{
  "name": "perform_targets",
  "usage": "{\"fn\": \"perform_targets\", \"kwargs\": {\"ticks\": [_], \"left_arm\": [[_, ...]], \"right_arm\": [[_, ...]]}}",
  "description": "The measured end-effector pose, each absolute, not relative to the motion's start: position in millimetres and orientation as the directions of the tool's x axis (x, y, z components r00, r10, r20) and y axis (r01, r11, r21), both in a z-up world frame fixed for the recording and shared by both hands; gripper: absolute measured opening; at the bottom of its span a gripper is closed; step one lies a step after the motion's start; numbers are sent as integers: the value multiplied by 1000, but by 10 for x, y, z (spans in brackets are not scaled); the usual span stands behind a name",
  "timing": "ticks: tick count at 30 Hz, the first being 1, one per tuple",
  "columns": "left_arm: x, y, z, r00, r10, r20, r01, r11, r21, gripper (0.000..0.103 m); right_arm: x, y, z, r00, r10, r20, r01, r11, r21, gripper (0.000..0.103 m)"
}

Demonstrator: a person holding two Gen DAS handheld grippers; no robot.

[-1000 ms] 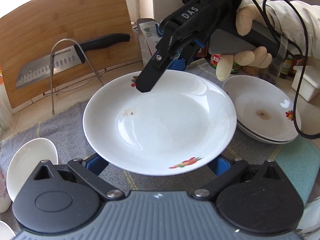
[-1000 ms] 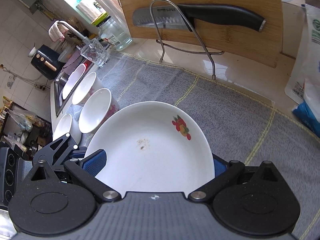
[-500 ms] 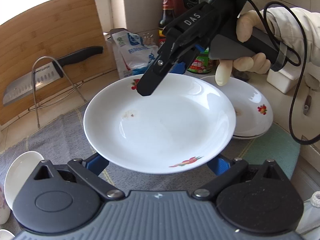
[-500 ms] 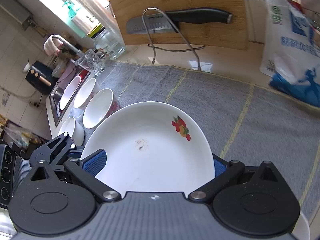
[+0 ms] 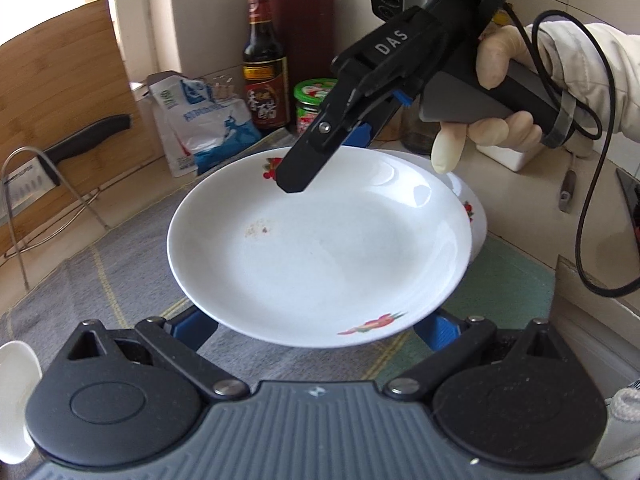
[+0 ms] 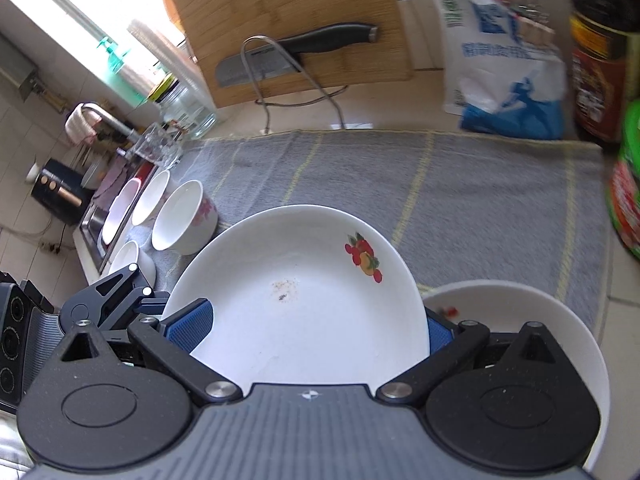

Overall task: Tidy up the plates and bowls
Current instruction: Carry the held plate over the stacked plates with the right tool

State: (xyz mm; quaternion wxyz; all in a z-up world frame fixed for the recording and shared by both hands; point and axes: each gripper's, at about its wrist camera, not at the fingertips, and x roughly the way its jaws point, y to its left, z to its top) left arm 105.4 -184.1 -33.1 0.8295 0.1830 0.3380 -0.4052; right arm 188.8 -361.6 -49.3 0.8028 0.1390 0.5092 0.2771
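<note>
Carrying flower-print plate (image 5: 320, 248) above plate stack (image 6: 576, 320) at counter's right end: both hand-held grippers, left (image 5: 316, 330) and right (image 6: 316, 328), clenched on opposite rims. Keep level, centre it, lower gently, then release both grips together.

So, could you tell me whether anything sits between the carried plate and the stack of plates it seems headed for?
Nothing visible does: the plate, held by both grippers, already overlaps the stack, with no object seen between them.

Beige countertop (image 6: 400, 114); grey mat (image 6: 460, 184) covering it. Bamboo board (image 6: 288, 20) against back wall. Bright window (image 6: 52, 12) at left.
</note>
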Motion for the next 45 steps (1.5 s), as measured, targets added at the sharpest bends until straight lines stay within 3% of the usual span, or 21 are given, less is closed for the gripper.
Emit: {"fn": "perform_targets", "kwargs": {"ticks": [14,45], "left_arm": [[1033,-2178,-456,334,-588,-737,867,498,-4,102],[1147,-2365,-528,292,-601,-744,901,433,3,102]], "right_arm": [[1529,-4099,-656,396,552,-734,-175,830,529,103],[1318,-4481,-813,436,513,-740,-79,840,536,103]]}}
